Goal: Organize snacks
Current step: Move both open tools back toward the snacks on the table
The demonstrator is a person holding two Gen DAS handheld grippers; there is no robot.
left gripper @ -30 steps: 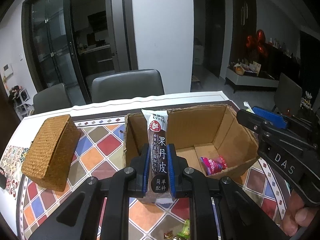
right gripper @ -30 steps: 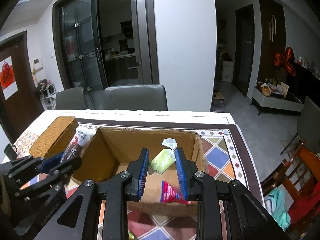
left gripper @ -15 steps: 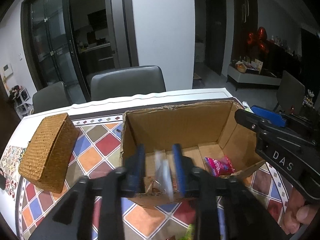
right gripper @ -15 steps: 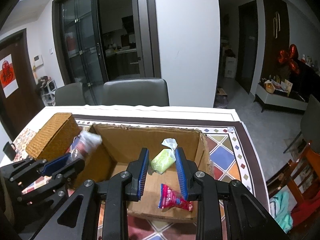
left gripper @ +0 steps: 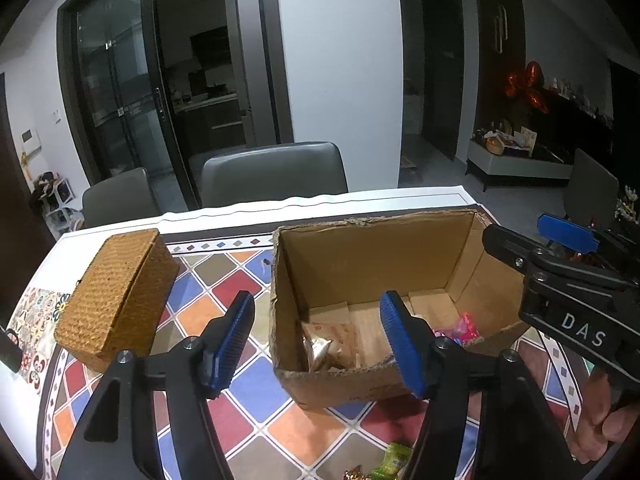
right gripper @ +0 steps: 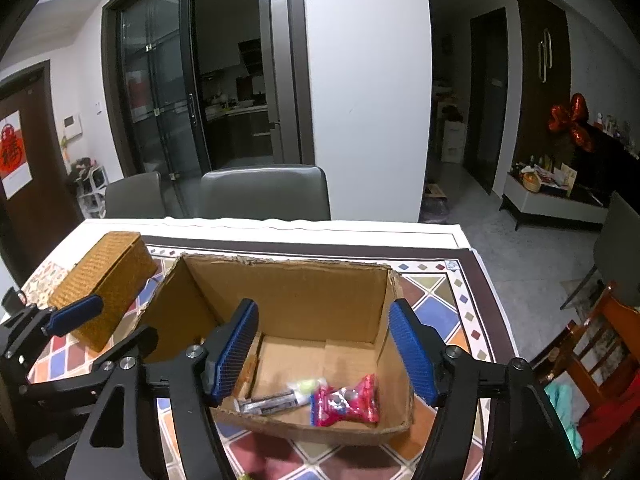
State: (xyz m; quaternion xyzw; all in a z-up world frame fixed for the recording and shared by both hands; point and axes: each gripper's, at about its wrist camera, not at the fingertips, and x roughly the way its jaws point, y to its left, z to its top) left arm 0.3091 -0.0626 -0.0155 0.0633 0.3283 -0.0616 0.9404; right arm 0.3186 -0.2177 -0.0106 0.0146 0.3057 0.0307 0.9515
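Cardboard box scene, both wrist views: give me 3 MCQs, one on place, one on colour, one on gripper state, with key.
1. Where does the woven basket sit relative to the cardboard box?
A. inside it
B. on the table to its left
C. stacked on top of it

2. What colour is the crinkly snack packet at the box's near right corner?
A. pink-red
B. blue
C. yellow

3. How do the jaws of the right gripper stand?
A. shut on a packet
B. shut on nothing
C. wide open, nothing between them

Key: 1 B, the basket rests on the tiled cloth apart from the box's left wall. 2 A, the wrapper is pink-red. 3 C, the blue pads stand far apart over the box.
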